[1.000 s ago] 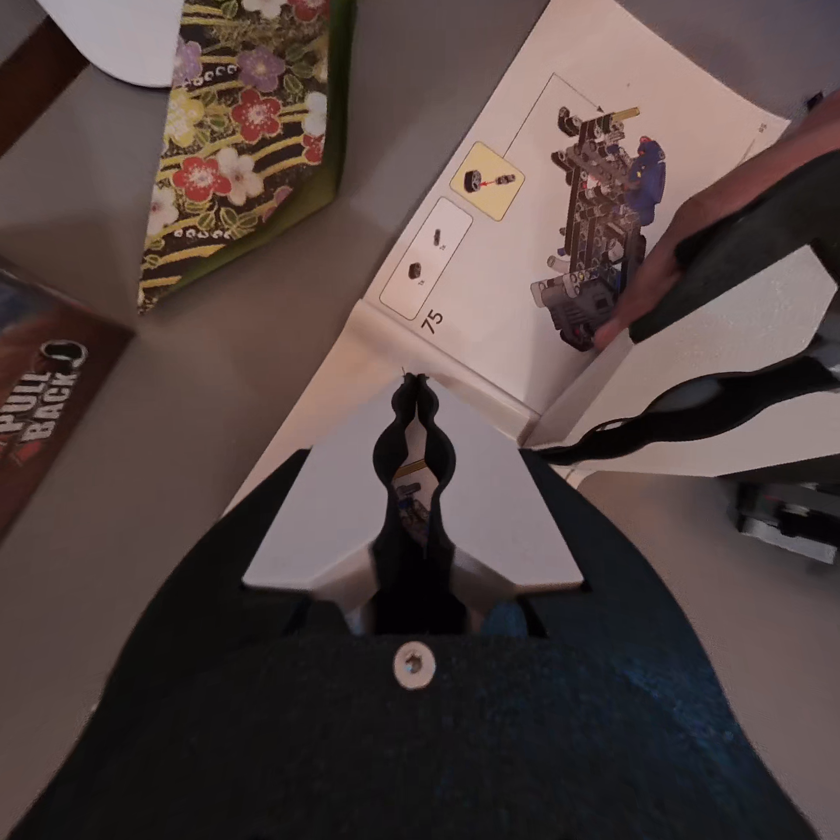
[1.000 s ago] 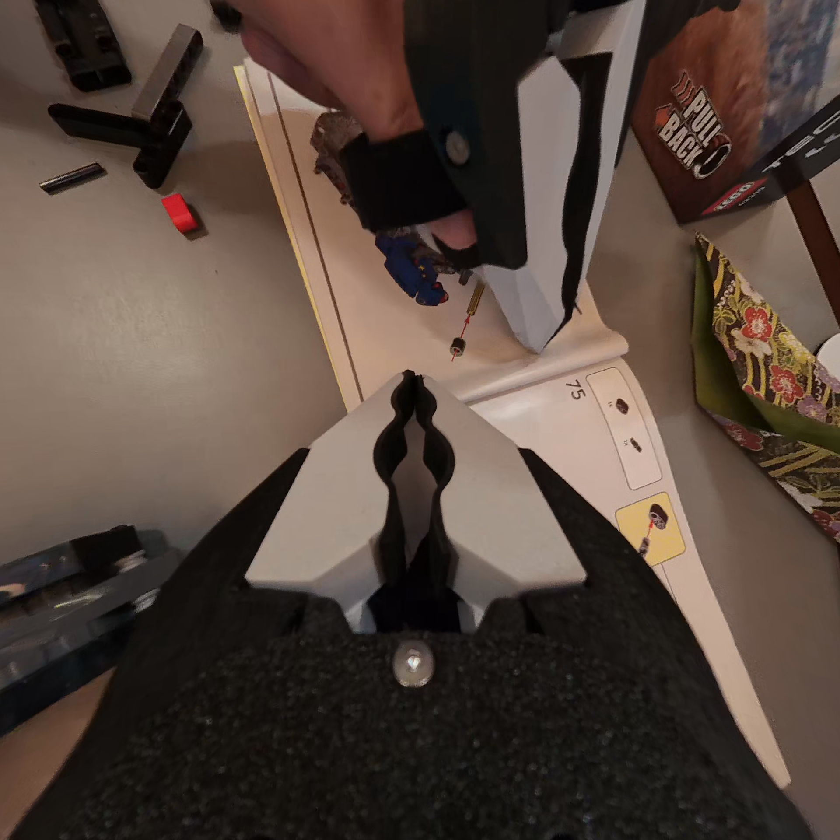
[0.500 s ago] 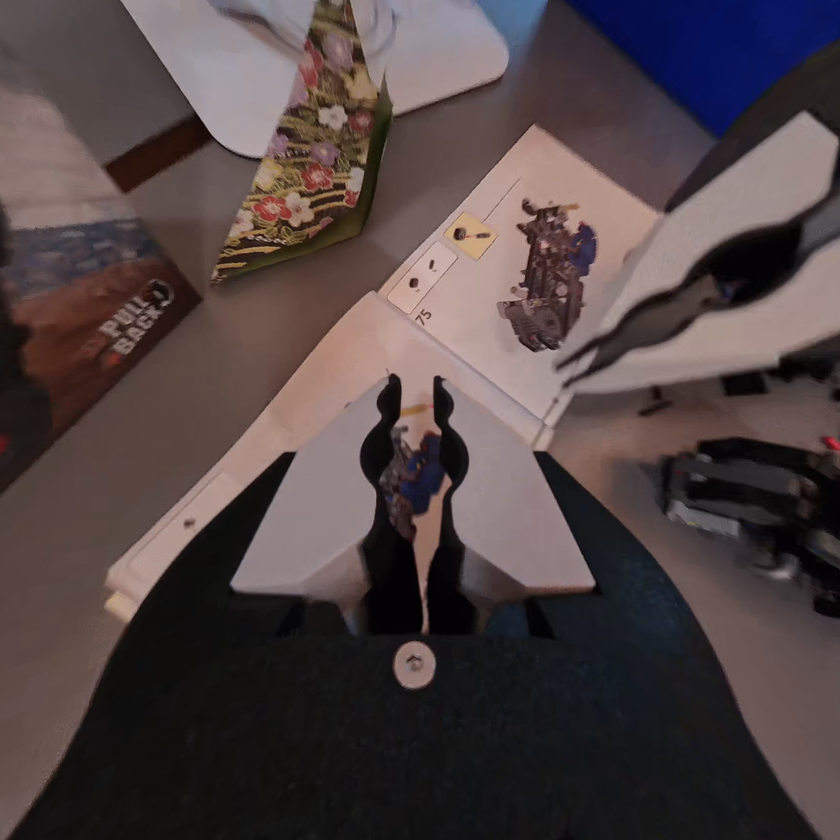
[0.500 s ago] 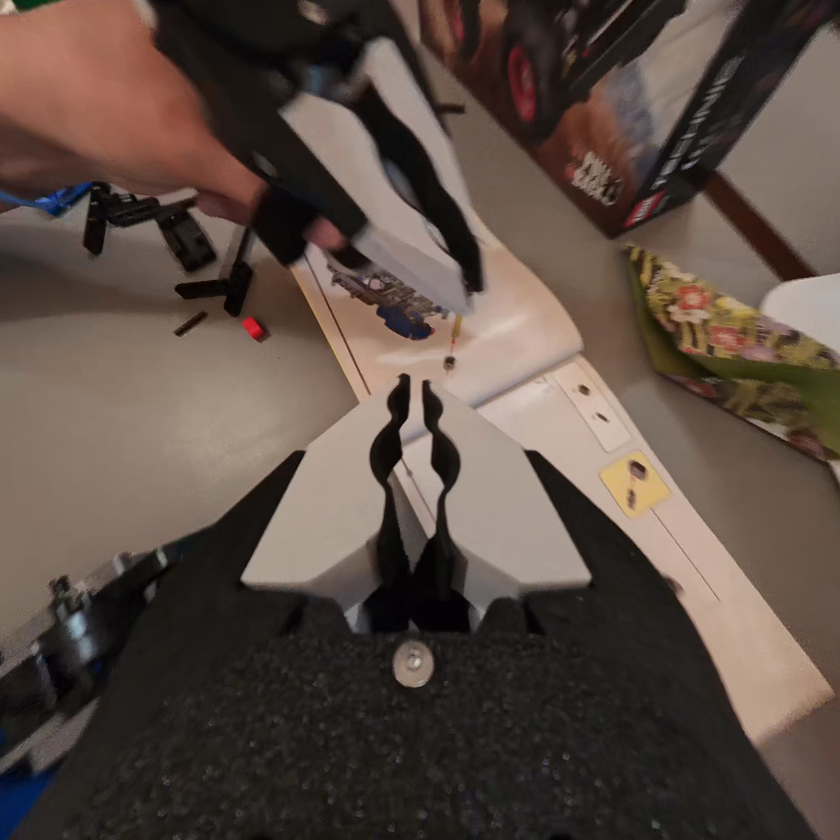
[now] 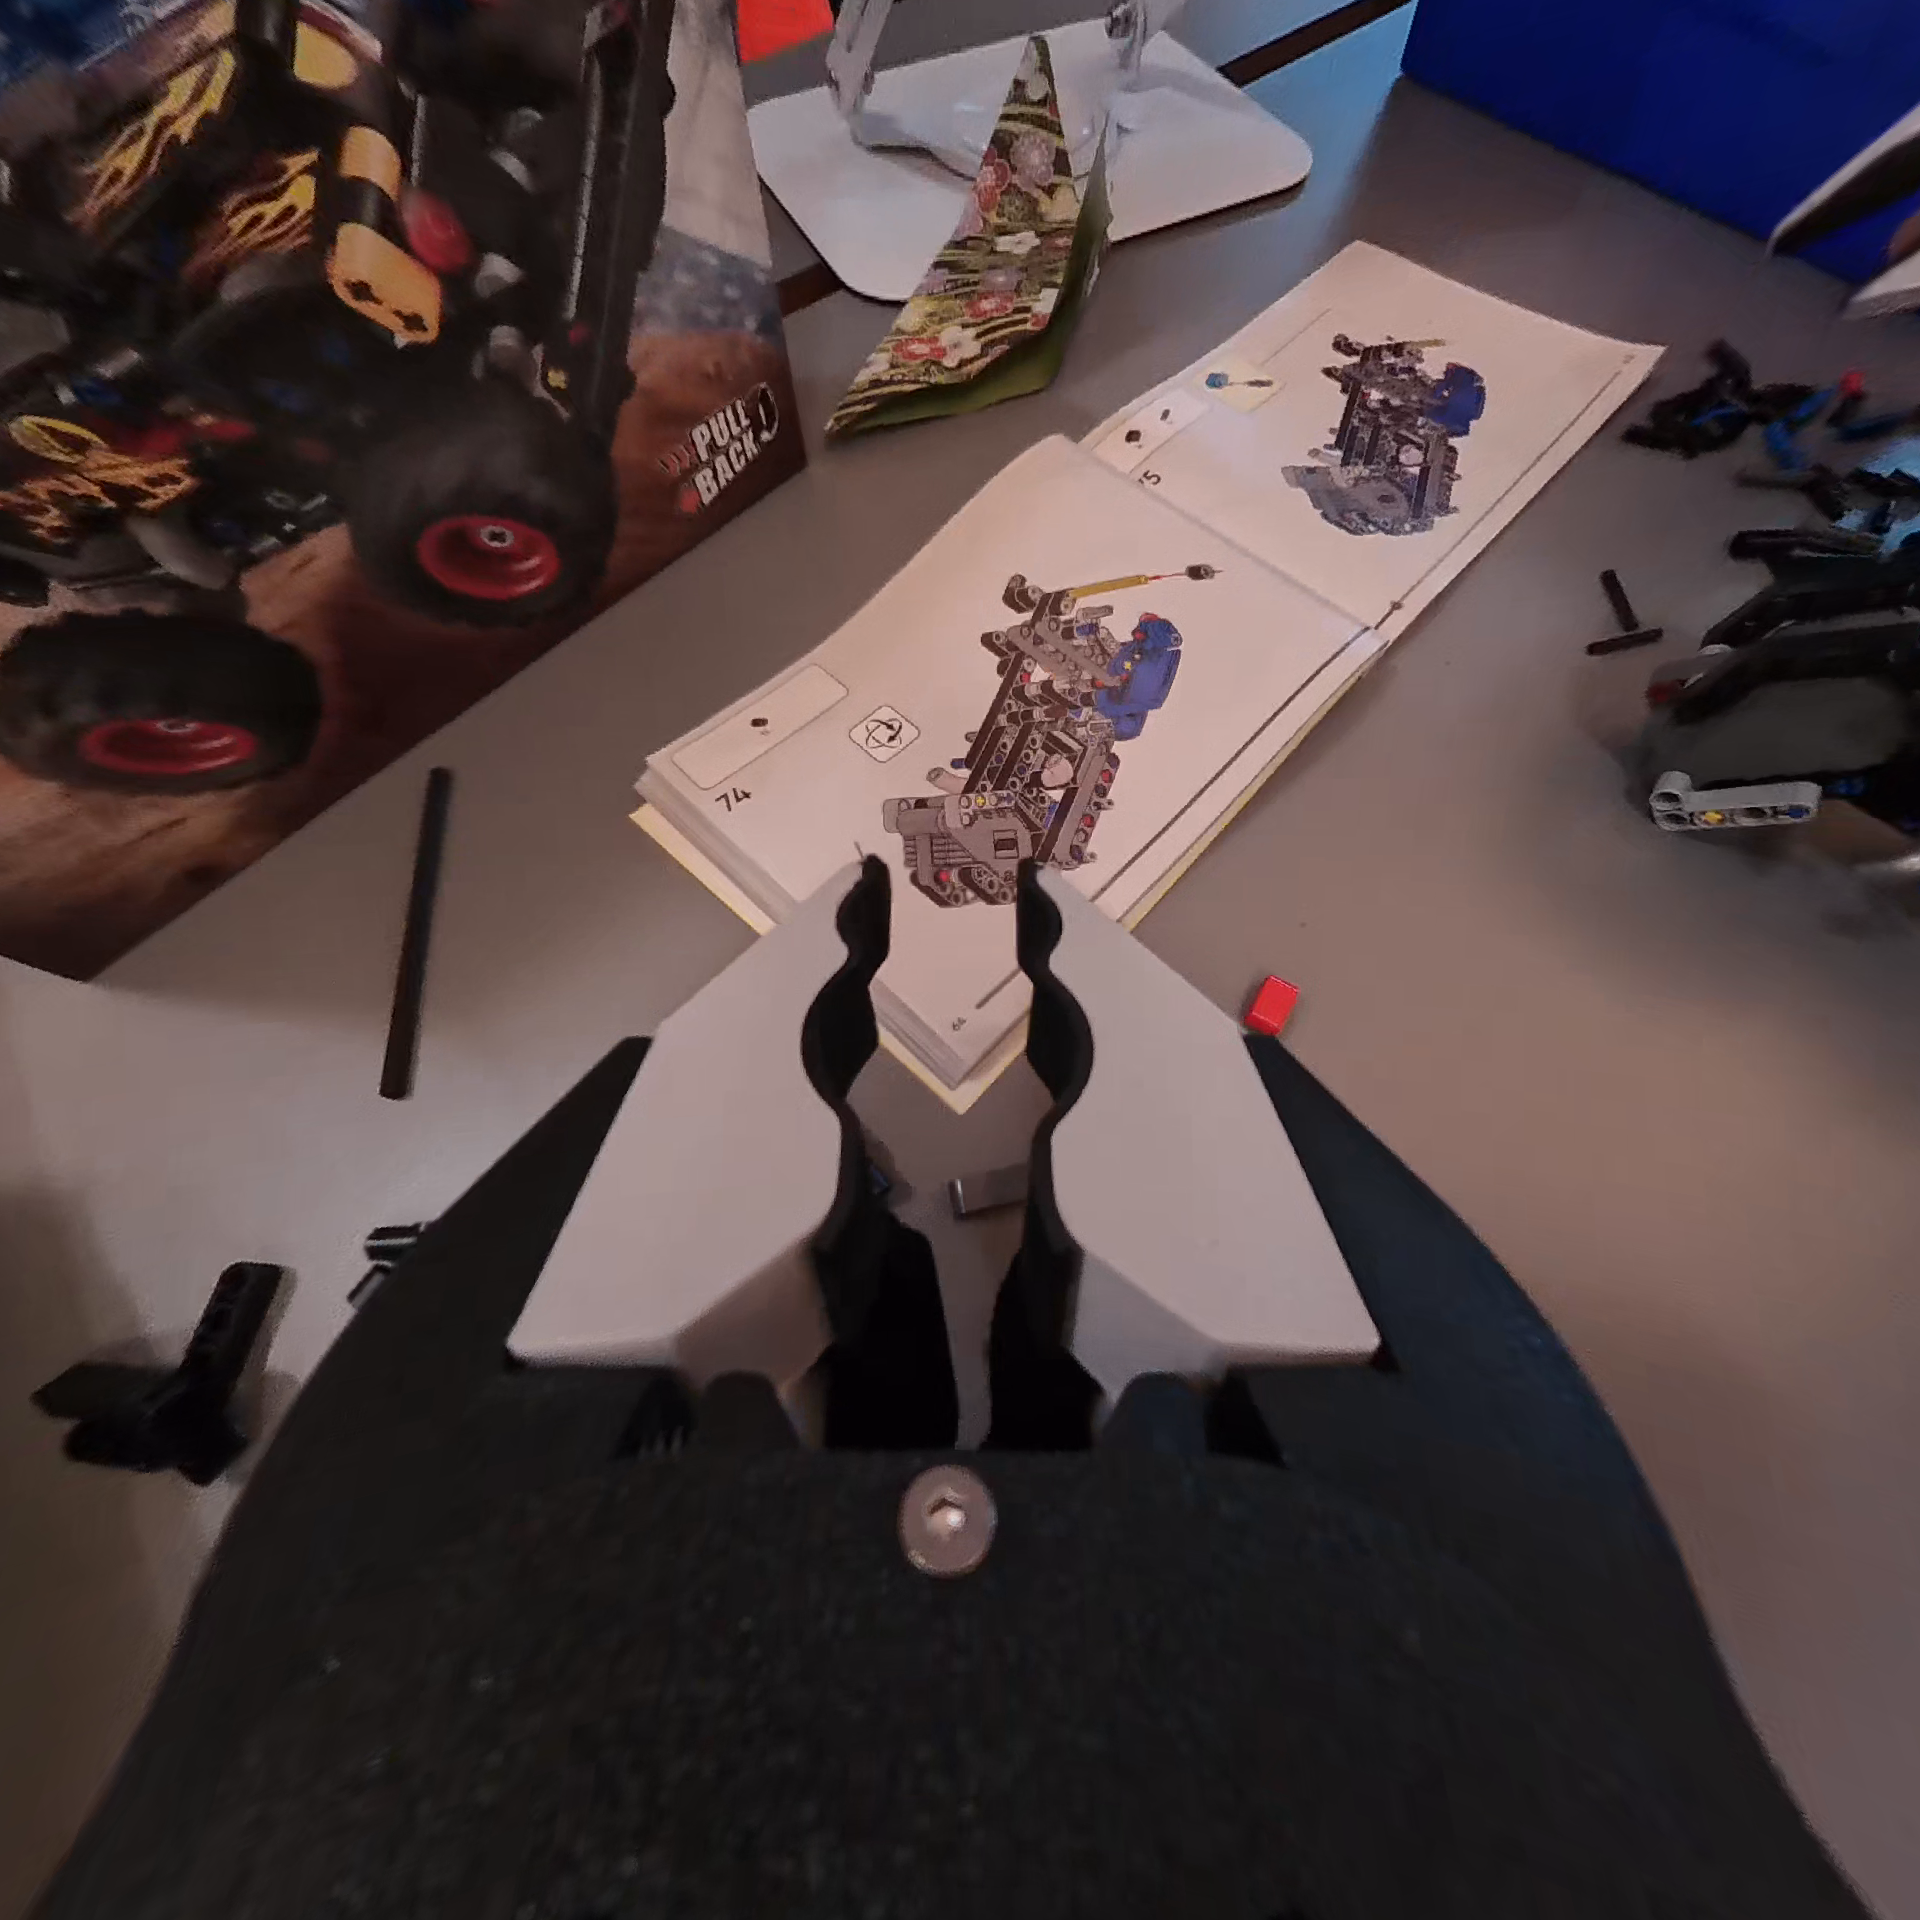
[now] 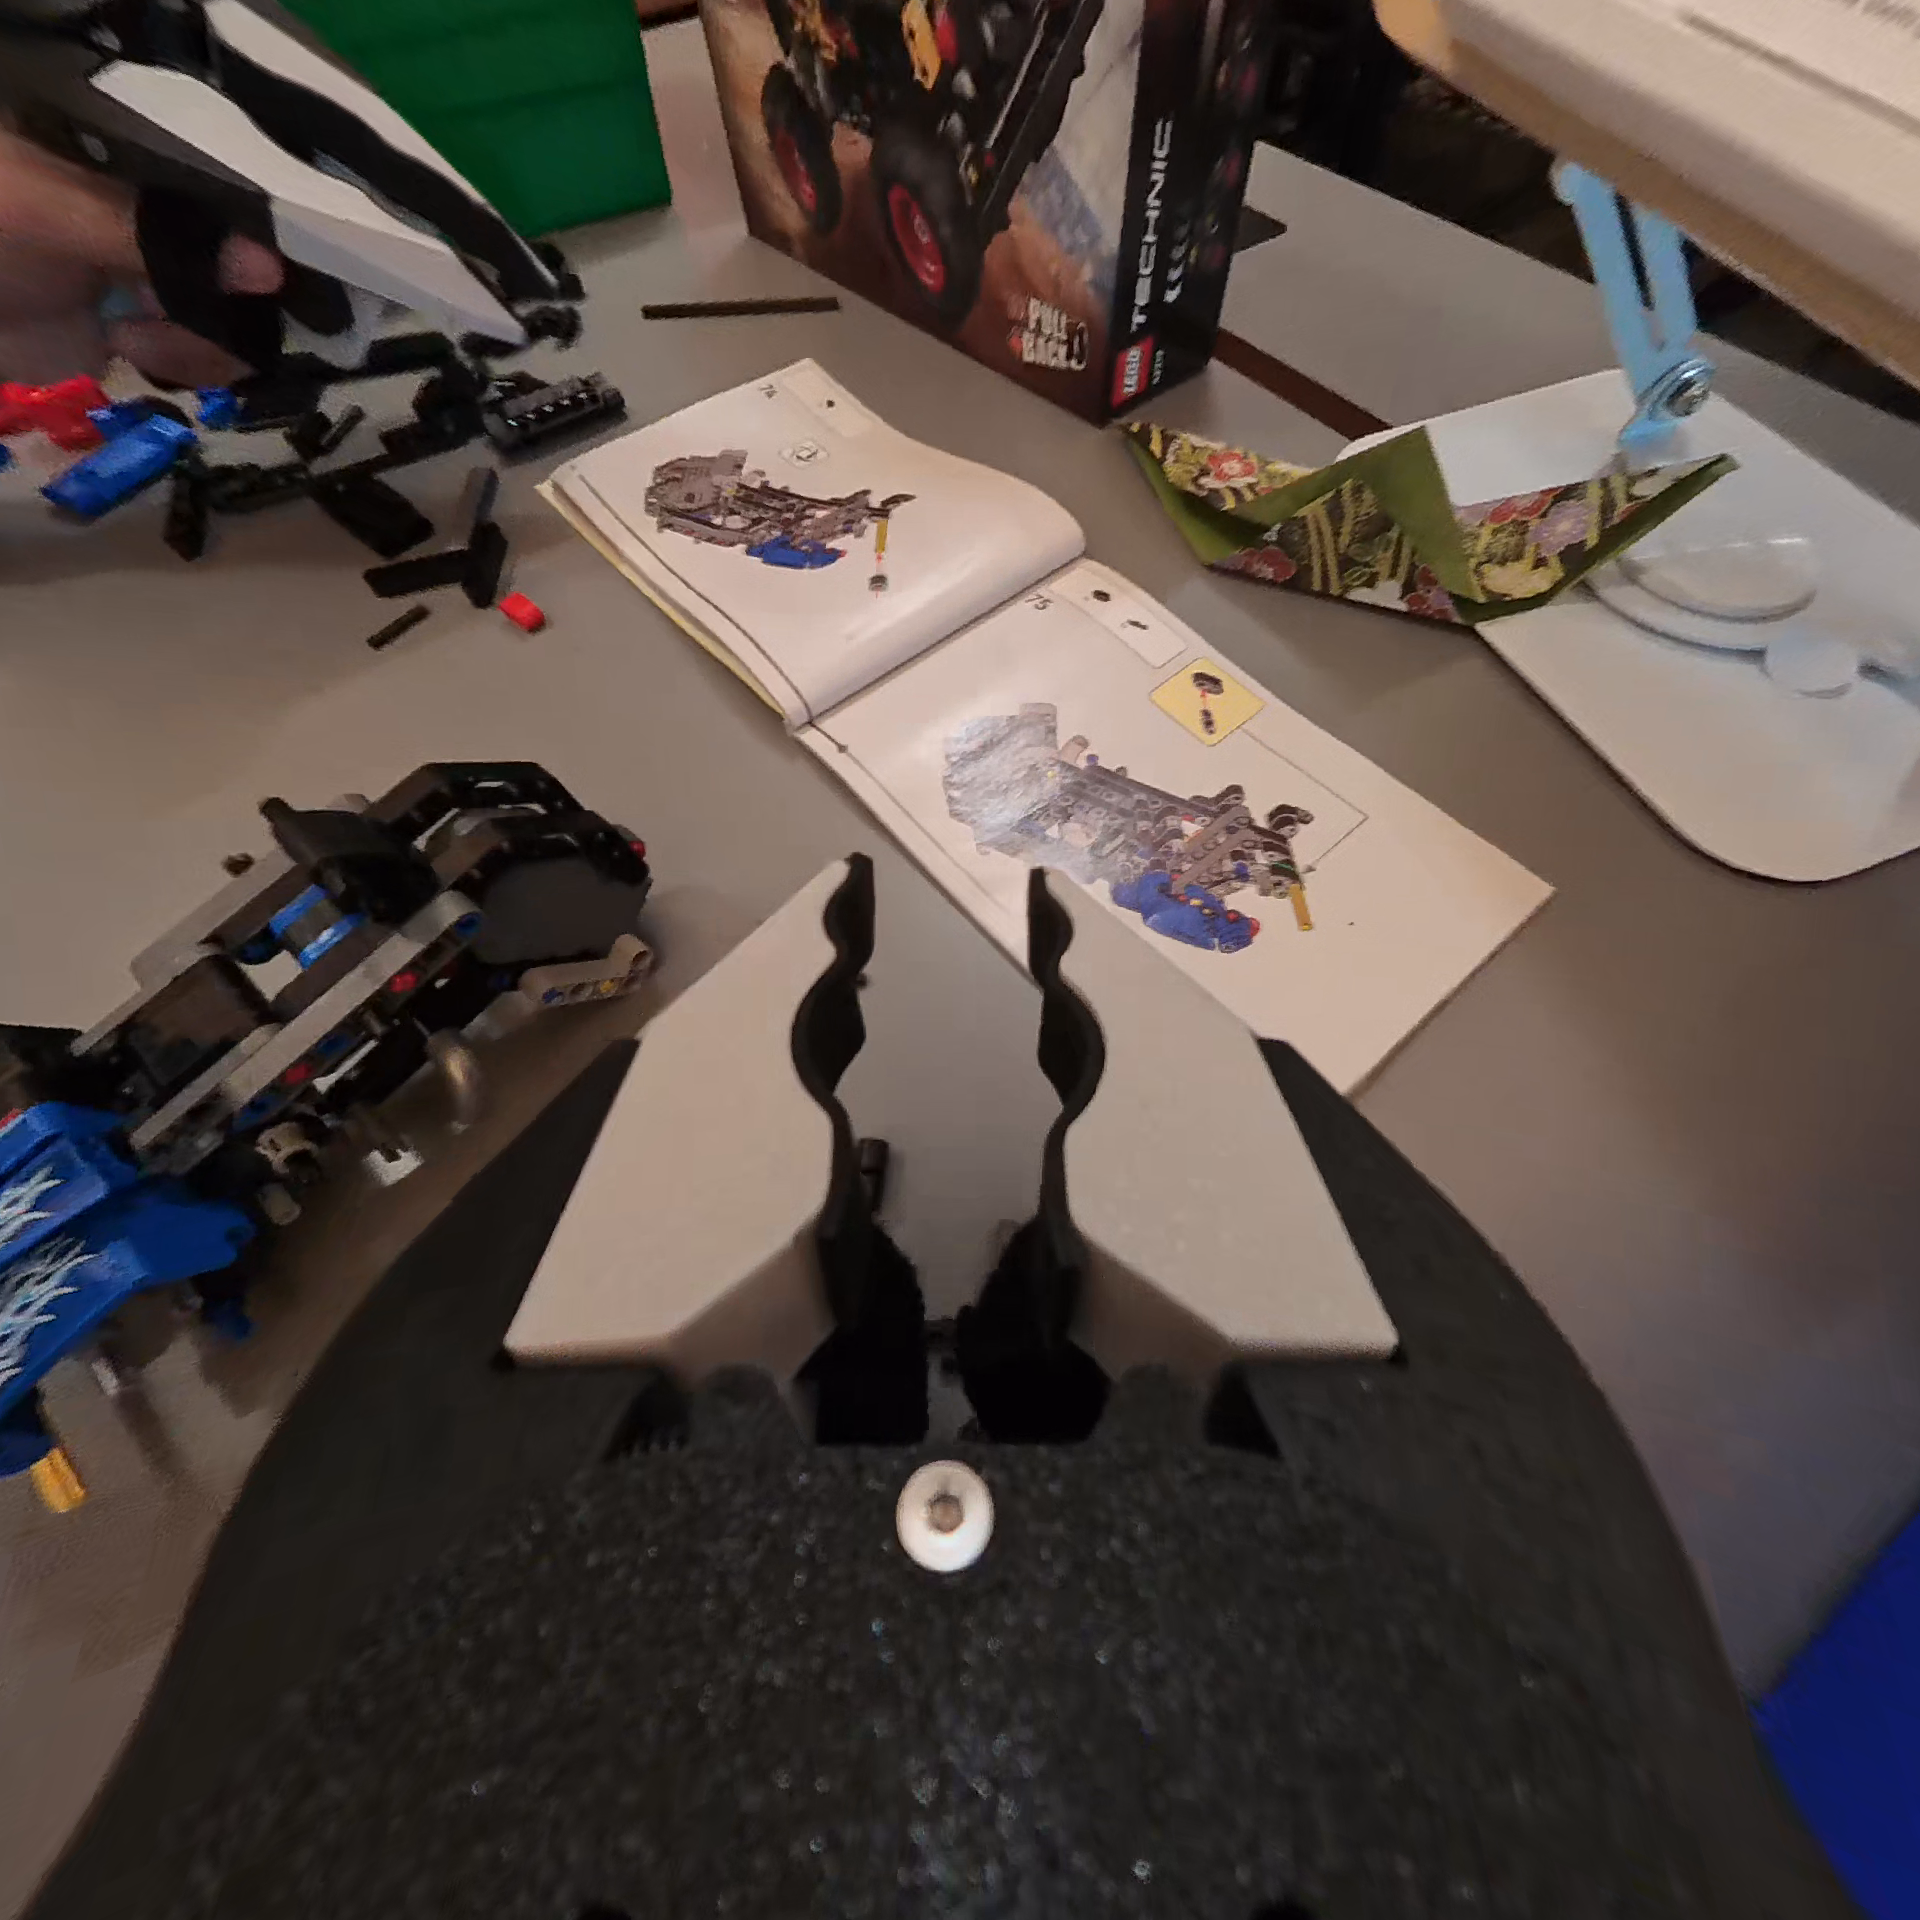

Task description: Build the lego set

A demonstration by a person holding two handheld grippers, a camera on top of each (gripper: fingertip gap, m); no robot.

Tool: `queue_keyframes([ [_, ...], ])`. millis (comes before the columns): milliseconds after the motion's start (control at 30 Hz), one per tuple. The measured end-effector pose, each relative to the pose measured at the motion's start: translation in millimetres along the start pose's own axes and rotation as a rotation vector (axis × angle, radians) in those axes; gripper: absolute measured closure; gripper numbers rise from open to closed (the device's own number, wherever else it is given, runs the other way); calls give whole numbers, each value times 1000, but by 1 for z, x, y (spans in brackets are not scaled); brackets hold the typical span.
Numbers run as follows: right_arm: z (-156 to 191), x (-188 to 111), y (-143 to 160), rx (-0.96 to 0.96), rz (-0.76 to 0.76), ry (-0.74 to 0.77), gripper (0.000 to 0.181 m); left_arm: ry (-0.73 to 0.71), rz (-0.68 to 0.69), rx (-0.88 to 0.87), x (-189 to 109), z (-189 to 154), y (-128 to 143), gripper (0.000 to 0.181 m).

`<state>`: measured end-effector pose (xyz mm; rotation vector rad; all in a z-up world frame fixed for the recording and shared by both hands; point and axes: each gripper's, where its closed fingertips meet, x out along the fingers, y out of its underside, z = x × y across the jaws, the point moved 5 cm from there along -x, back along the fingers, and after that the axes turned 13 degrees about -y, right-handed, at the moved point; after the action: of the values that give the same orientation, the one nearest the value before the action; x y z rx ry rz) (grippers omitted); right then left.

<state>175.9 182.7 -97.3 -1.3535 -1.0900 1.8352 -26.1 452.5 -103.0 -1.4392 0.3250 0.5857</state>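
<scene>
Grey table: matte top, it carries all the parts in both views.
Grippers: two. Left gripper has its jaws apart and nothing between them, above the near edge of the booklet. Right gripper also has its jaws apart and empty, above bare table beside the booklet.
Box: one, at the left in the left view, standing, with a truck picture on it.
Axle: one long black rod, lying near the box.
Booklet: one, open, two pages showing, in the middle of the table.
Red piece: one small brick, just beside the booklet.
Model: one half-built truck, black, grey and blue, left of the booklet in the right view.
Loose parts: too many to count, black, blue and red, in a heap.
Cloth: one folded flowered piece, partly on a white base.
Room: green bin behind the table.
Only right view: green bin, the model's blue front, a hand on the left gripper.
Only left view: blue bin, black parts at the near left.
</scene>
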Motion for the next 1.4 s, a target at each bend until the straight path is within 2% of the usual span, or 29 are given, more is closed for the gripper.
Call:
queue_keyframes([
  [33,-4,-2,-1,-28,-3,51,153,4,-1,-4,-1,1,1,160],
  [133,-9,-7,1,-83,-6,146,154,23,15,-44,2,0,9,160],
  [333,-7,0,6,-46,23,126,152,35,43,-28,10,-8,16,160],
  [533,-17,-9,7,-31,18,161,152,118,37,-65,6,-23,13,160],
  [867,-11,-27,-13,-46,-53,179,148,130,4,-45,-1,-32,8,160],
  [933,-5,-34,-21,-73,-80,162,142,128,-4,-48,-3,-31,6,160],
  [1033,5,-53,-30,-127,-126,153,143,116,-15,-45,-5,-30,4,160],
  [1100,6,-70,-22,-154,-68,229,143,107,-21,-44,-6,-28,3,160],
  [1167,11,-87,-7,-160,-28,300,152,102,-31,-50,-8,-27,1,160],
  [1400,40,-136,57,150,-81,335,147,75,-40,-61,-9,-22,0,160],
])
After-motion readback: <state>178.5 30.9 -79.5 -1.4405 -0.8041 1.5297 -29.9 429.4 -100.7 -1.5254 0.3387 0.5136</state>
